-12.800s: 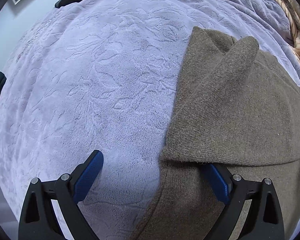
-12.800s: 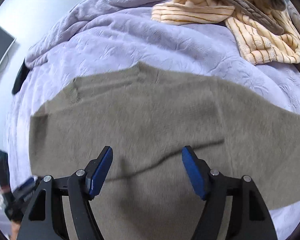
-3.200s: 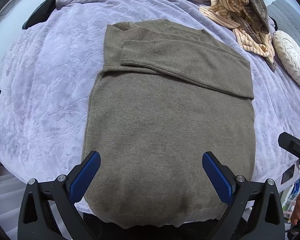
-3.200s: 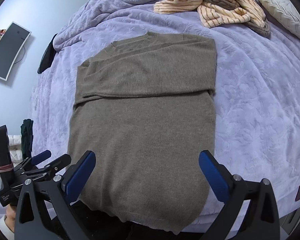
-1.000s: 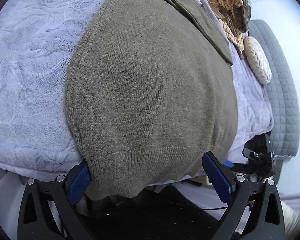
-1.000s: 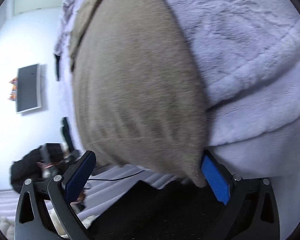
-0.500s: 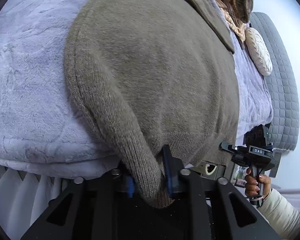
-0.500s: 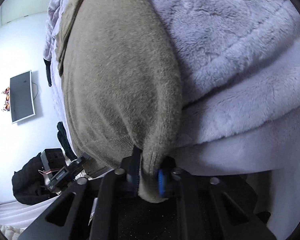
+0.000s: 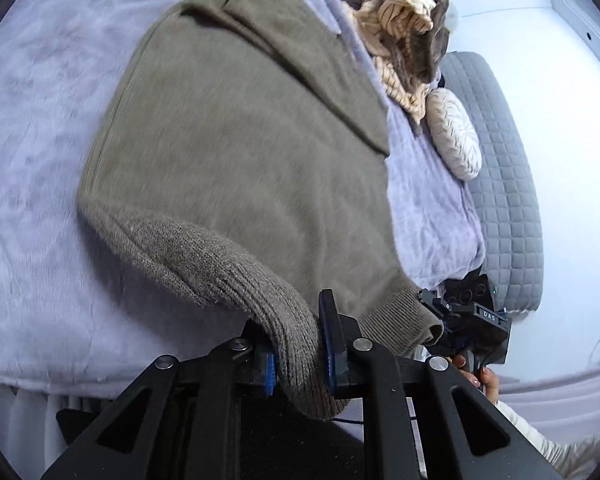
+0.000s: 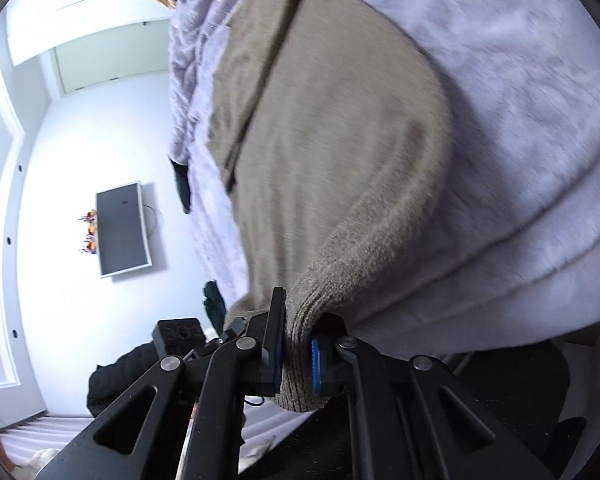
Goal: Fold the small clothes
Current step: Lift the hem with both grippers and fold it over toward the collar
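Pinching the ribbed hem corners of the olive-brown sweater, the left claw and right claw, jaws just closed on the knit, are holding those corners above the lavender blanket on the bed, where the rest is lying flat.
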`<state>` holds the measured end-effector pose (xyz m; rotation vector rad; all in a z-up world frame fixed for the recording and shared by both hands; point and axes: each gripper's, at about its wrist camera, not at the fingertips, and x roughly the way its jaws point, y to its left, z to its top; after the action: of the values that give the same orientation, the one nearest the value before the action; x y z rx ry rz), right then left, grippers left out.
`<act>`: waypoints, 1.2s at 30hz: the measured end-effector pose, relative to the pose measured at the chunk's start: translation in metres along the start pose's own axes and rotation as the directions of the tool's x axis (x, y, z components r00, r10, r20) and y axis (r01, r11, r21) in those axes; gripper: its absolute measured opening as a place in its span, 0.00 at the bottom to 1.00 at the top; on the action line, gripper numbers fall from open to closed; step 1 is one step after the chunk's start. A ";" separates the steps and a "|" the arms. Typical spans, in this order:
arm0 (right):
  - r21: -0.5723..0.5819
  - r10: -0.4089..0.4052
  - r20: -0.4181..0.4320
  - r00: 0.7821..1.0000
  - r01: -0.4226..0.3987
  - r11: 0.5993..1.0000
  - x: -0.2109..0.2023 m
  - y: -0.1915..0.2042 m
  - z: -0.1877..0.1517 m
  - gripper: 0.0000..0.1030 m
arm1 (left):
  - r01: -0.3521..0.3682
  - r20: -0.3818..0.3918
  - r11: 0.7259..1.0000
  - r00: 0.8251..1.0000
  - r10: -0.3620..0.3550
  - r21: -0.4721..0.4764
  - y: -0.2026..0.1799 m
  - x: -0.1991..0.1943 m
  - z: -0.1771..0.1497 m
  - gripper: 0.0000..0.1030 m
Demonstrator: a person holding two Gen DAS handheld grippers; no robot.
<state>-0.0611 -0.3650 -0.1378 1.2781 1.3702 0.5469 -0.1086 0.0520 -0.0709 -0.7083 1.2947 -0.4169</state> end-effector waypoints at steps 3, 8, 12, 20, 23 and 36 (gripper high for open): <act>-0.020 0.043 0.007 0.999 -0.043 0.999 -0.002 0.018 0.014 0.11 | 0.009 0.052 1.000 0.999 -0.009 -0.011 -0.009 -0.006 0.021 0.18; -0.043 0.113 0.003 0.994 -0.113 0.993 -0.005 0.050 0.056 0.11 | 0.024 0.150 0.998 0.989 -0.015 -0.061 -0.022 -0.014 0.062 0.18; -0.096 0.137 -0.012 0.990 -0.138 0.986 -0.005 0.087 0.097 0.11 | 0.004 0.214 0.998 0.977 0.009 -0.061 -0.033 -0.015 0.103 0.18; -0.175 0.143 -0.033 0.989 -0.147 0.974 0.006 0.148 0.205 0.10 | -0.034 0.342 0.999 0.939 0.044 -0.036 -0.055 -0.007 0.202 0.18; -0.169 0.130 -0.040 0.991 -0.135 0.976 0.023 0.158 0.252 0.10 | -0.083 0.349 0.996 0.933 0.088 -0.029 -0.057 0.008 0.236 0.18; 0.010 -0.026 -0.035 0.999 0.026 1.000 0.126 0.087 0.374 0.11 | -0.350 0.238 0.925 0.895 0.376 -0.145 0.003 0.089 0.305 0.19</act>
<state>0.3365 -0.3530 -0.2103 1.2628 1.4182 0.5467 0.2070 0.0704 -0.1041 -0.5636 1.1679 0.0477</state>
